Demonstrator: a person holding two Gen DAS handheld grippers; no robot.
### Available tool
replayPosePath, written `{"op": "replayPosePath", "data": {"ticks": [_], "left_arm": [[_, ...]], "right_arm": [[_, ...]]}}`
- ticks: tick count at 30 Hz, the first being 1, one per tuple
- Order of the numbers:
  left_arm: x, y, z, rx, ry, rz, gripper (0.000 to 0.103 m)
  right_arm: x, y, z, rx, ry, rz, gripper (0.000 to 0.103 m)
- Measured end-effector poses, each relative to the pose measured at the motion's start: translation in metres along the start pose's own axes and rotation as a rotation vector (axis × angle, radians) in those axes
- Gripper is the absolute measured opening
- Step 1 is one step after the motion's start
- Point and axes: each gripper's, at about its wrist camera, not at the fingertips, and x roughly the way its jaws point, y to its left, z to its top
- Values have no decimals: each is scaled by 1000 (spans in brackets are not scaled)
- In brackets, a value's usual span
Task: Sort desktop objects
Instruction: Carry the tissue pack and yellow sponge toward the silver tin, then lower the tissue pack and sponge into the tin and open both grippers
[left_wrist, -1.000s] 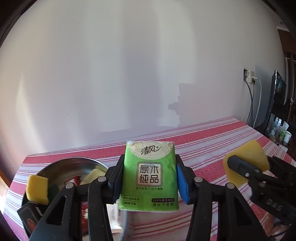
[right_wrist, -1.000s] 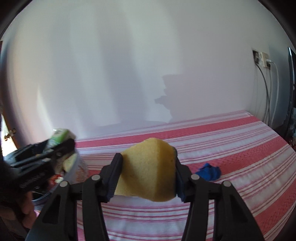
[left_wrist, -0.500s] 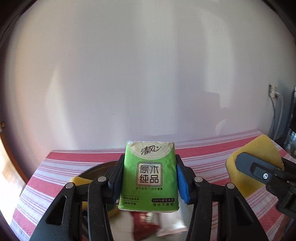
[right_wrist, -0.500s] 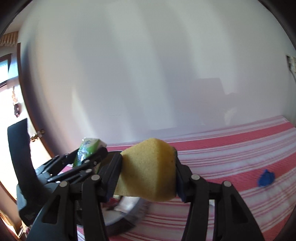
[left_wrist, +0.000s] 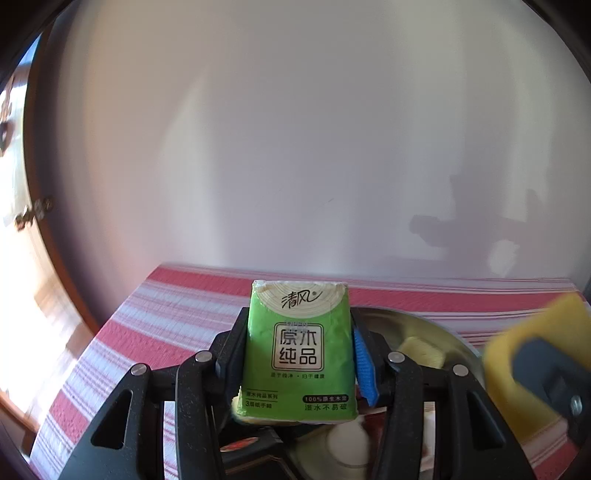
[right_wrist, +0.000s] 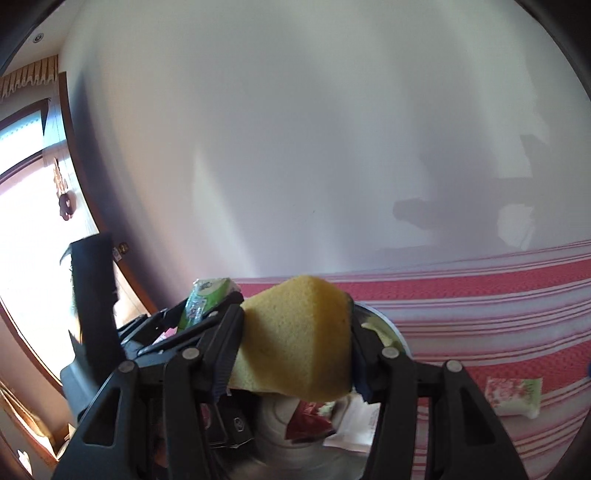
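Steel bowl: yellow sponge piece, white and red packets inside.
Tissue pack: green, upright, long axis 12 to 6, above bowl.
Left gripper: clenched on tissue pack.
Right gripper: grasping yellow sponge, above bowl.
Striped cloth: pink packet at 4 o'clock.

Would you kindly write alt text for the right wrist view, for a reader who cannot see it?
The right claw grips a yellow sponge above a metal bowl holding mixed small items. To its left, the left claw holds a green tissue pack. Behind lie a red striped tablecloth and a white wall.
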Motion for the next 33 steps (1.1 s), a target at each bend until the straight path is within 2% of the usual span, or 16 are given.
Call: {"op": "replayPosePath", "data": {"ticks": [5, 11, 13, 23, 27, 28, 29, 31, 33], "left_arm": [[9, 9, -6, -17, 55, 41, 52], [19, 4, -9, -5, 91, 66, 52], [23, 12, -10, -6, 101, 77, 52], [24, 6, -6, -3, 132, 92, 52], [29, 6, -8, 2, 144, 101, 53], [30, 6, -9, 3, 147, 102, 59], [31, 7, -8, 3, 152, 102, 74], [28, 8, -7, -7, 140, 98, 92], [22, 10, -5, -25, 102, 84, 92]], "right_arm": [[9, 14, -22, -62, 54, 5, 53], [21, 14, -44, -74, 132, 2, 53], [23, 14, -47, -74, 149, 3, 53], [30, 18, -53, -108, 192, -5, 53], [25, 20, -54, -110, 190, 4, 62], [23, 20, -54, -102, 185, 7, 73], [19, 23, -52, -98, 174, 0, 81], [13, 22, -50, -102, 142, -28, 83], [9, 19, -48, -106, 115, -46, 83]]}}
